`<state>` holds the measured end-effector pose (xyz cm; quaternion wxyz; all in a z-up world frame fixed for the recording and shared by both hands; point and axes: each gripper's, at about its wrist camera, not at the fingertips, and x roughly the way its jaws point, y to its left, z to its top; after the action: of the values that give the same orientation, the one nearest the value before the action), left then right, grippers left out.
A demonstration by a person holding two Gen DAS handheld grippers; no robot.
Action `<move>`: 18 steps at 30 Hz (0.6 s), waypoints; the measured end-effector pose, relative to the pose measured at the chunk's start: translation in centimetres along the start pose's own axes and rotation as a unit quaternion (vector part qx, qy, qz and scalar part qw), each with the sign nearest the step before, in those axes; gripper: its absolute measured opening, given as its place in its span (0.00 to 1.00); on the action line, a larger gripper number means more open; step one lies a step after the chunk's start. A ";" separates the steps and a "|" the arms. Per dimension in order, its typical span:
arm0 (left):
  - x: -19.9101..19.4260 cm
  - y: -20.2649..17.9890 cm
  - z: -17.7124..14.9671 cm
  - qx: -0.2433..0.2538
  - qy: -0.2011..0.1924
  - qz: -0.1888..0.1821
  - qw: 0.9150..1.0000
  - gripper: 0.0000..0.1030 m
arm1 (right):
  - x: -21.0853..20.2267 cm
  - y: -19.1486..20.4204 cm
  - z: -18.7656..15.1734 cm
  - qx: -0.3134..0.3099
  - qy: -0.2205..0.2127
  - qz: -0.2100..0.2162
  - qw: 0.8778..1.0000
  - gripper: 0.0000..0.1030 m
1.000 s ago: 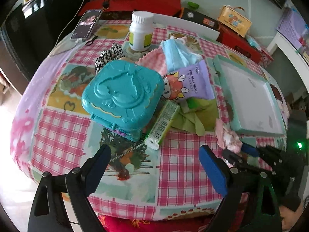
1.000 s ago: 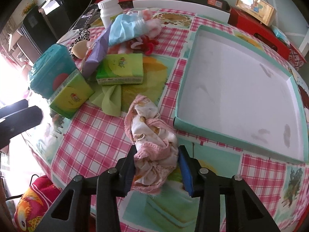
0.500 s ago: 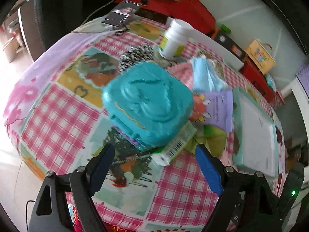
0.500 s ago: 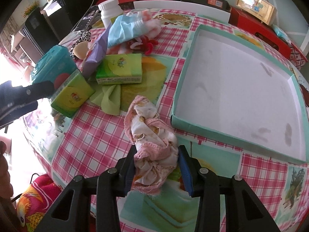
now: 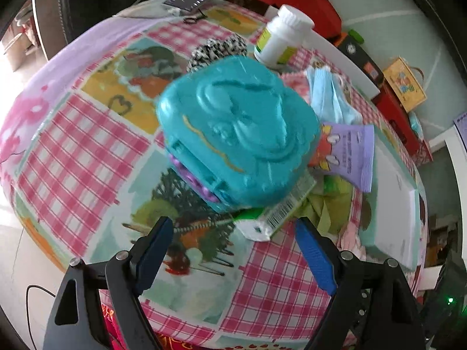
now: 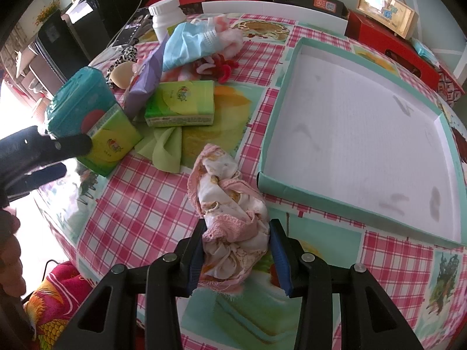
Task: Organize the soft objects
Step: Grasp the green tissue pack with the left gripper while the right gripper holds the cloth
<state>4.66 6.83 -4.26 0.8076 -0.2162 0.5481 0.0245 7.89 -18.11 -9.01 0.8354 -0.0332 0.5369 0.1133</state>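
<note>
My right gripper (image 6: 236, 250) is shut on a crumpled pink and white cloth (image 6: 230, 192), whose far end lies on the tablecloth beside the teal tray (image 6: 306, 195). My left gripper (image 5: 233, 227) is open, with nothing between its fingers. Its tips stand just short of a teal plastic box (image 5: 236, 140) and of the barcode end of a green tissue pack (image 5: 277, 213) that sticks out from under the box. From the right wrist view the left gripper (image 6: 58, 148) reaches in at the left, beside that tissue pack (image 6: 113, 143).
A second green tissue pack (image 6: 181, 105), a green cloth (image 6: 166, 148), a purple packet (image 6: 146, 78), a blue face mask (image 6: 189, 43), a leopard-print item (image 6: 125, 55) and a white bottle (image 6: 166, 20) crowd the table's left half. Red boxes and a phone lie beyond.
My left gripper has rolled and come down closer to the teal box, which now looks larger and tilted. The right gripper and its cloth have not moved.
</note>
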 end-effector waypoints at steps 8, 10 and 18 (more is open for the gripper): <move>-0.6 1.3 0.2 -0.032 -0.016 -0.015 0.999 0.84 | -0.1 -0.3 -0.1 0.004 0.001 0.001 1.000 0.43; -0.5 1.7 0.4 -0.038 -0.016 -0.006 0.999 0.84 | -0.1 -0.3 -0.1 0.003 0.001 -0.001 1.000 0.43; 0.5 0.2 0.4 -0.004 -0.002 -0.008 1.000 0.84 | -0.1 -0.3 -0.1 0.003 0.001 -0.001 1.000 0.43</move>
<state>5.14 7.13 -4.61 0.8081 -0.2237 0.5444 0.0212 7.79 -18.41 -9.00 0.8350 -0.0315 0.5380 0.1109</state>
